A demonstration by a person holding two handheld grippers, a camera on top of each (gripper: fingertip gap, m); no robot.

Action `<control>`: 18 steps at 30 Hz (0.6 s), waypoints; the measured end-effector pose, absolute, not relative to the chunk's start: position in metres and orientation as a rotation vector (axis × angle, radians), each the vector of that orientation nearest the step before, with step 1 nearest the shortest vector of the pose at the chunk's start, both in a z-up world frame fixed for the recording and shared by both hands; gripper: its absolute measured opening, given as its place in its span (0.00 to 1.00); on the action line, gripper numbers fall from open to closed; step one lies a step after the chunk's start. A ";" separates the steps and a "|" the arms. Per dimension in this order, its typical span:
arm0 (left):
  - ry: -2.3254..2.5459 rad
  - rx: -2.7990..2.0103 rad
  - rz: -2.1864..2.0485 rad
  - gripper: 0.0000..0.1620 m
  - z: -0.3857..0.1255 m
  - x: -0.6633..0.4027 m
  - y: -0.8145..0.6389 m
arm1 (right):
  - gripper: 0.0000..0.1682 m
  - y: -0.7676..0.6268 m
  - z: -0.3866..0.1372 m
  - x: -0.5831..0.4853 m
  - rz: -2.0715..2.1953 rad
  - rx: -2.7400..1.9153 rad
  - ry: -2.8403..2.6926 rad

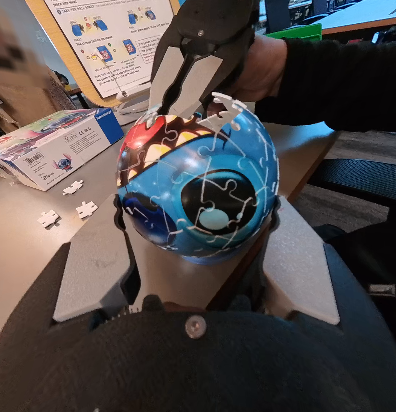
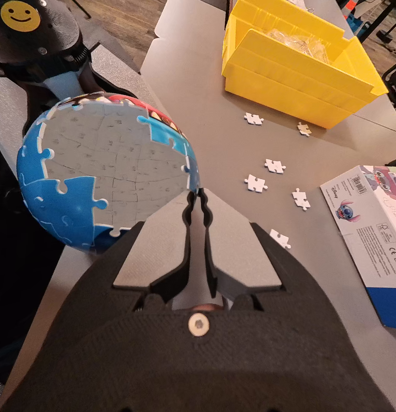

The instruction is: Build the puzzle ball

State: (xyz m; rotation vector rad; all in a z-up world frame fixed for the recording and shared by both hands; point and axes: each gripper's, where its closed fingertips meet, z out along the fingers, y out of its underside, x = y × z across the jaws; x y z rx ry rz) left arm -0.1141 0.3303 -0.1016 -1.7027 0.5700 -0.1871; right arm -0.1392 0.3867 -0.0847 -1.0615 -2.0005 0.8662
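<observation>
1. The left gripper (image 1: 197, 200) is clamped on the puzzle ball (image 1: 199, 189), one finger on each side of its lower half, holding it above the table edge (image 1: 304, 160).
2. The right gripper (image 2: 196, 192) has its jaws almost together, the tips at the rim of the ball's open gap; whether they pinch a piece there, I cannot tell.
3. The gap shows the grey inner side of the shell (image 2: 116, 156), left of the right gripper's tips.
4. Loose white pieces (image 2: 256, 182) lie on the table beyond and right of the right gripper, near the puzzle box (image 2: 375, 234) and the yellow bin (image 2: 282, 89).
</observation>
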 end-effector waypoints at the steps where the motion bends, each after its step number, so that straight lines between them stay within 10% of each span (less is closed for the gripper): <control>1: 0.566 -1.700 -0.185 0.80 -0.101 -0.114 0.330 | 0.01 0.386 -0.084 -0.139 0.866 -1.055 -2.004; 18: 0.559 -1.675 -0.199 0.80 -0.101 -0.111 0.328 | 0.12 0.385 -0.074 -0.129 1.047 -0.929 -2.010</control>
